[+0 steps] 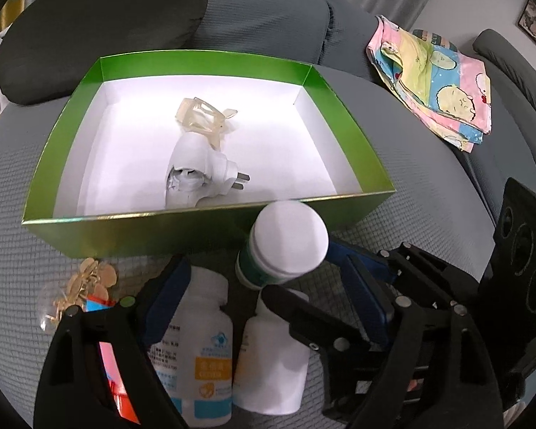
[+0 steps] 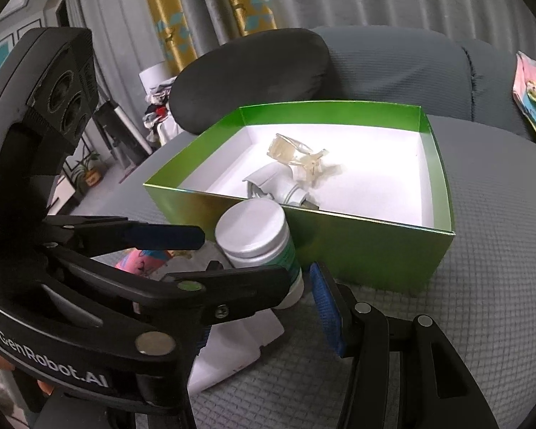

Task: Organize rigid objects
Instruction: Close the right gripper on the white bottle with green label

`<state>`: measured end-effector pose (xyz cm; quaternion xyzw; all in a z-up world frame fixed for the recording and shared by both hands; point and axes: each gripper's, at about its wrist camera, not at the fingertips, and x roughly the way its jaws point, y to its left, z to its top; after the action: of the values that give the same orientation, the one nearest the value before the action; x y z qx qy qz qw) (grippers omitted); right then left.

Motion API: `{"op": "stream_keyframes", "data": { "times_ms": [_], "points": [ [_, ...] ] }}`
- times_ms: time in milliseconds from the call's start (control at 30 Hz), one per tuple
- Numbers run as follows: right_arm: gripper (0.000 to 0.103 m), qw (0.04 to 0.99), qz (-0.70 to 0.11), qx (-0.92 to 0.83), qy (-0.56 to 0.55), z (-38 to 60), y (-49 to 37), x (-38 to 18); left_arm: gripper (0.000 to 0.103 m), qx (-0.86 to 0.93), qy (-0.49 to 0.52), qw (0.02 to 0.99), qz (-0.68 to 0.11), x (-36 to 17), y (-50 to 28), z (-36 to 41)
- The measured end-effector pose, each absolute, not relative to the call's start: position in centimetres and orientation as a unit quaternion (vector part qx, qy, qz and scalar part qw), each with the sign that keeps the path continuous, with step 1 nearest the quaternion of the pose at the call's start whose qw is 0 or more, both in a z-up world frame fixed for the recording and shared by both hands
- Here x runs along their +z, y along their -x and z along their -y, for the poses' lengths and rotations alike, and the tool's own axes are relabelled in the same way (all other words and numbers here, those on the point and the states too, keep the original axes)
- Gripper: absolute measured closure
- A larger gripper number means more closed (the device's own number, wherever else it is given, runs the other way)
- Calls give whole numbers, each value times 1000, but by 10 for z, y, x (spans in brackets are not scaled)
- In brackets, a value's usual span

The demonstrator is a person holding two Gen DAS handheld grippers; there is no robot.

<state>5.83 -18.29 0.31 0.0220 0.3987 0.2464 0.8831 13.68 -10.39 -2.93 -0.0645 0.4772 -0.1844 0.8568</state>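
Bottles and other small rigid items sit on a grey quilted cushion (image 1: 411, 193) in front of a green box (image 1: 211, 228), whose near wall rises just behind them; the cushion to the box's right lies bare, up to a folded patterned cloth (image 1: 443, 82) near its far edge. The box's white floor holds a white plug-in device (image 1: 196, 175) and, touching it on the far side, a clear plastic clip (image 1: 203, 116); open floor remains on either side of them.

The right gripper (image 2: 296, 282) grasps a green-labelled bottle (image 2: 261, 243) with a white cap, lifted and tilted just before the box's near wall, its black finger and blue pad on either side of the body. Below it, the left gripper (image 1: 264, 286) is released, its jaws straddling two white bottles (image 1: 203, 350) lying side by side without pressing them. Left of these lie a red-and-pink packet (image 1: 110, 368) and a clear case of gold pins (image 1: 85, 286).
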Motion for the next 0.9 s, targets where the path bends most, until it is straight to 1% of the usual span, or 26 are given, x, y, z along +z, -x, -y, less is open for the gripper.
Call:
{"op": "stream_keyframes", "data": {
  "times_ms": [33,67,100,167,233,300,367,433,533,567,900],
  "points": [
    [50,884,-398,246,-22,183,-59,3,21,-183,64,857,-478,-29,-139,105],
    [50,884,-397,248,-23,182,-60,2,24,-184,64,856,-479,-30,-140,106],
    [50,883,-396,250,-24,182,-62,2,32,-183,62,856,-479,-30,-142,106],
    [50,884,-395,251,-24,181,-63,1,42,-181,60,856,-481,-31,-144,107],
    [50,883,-393,254,-24,179,-65,1,44,-179,65,854,-485,-33,-146,106],
    [50,884,-391,255,-20,177,-65,0,48,-180,67,853,-486,-34,-147,106],
    [54,883,-392,259,-19,174,-66,-1,50,-183,68,853,-485,-34,-147,106],
    [54,883,-392,259,-16,173,-67,-1,53,-185,67,853,-483,-34,-146,105],
    [55,882,-390,263,-22,174,-67,-2,58,-186,71,853,-483,-33,-144,105],
    [55,883,-389,263,-21,173,-67,-2,62,-188,71,853,-482,-33,-143,106],
    [55,889,-372,264,-26,175,-64,4,63,-187,61,864,-463,-18,-129,109]
  ]
}}
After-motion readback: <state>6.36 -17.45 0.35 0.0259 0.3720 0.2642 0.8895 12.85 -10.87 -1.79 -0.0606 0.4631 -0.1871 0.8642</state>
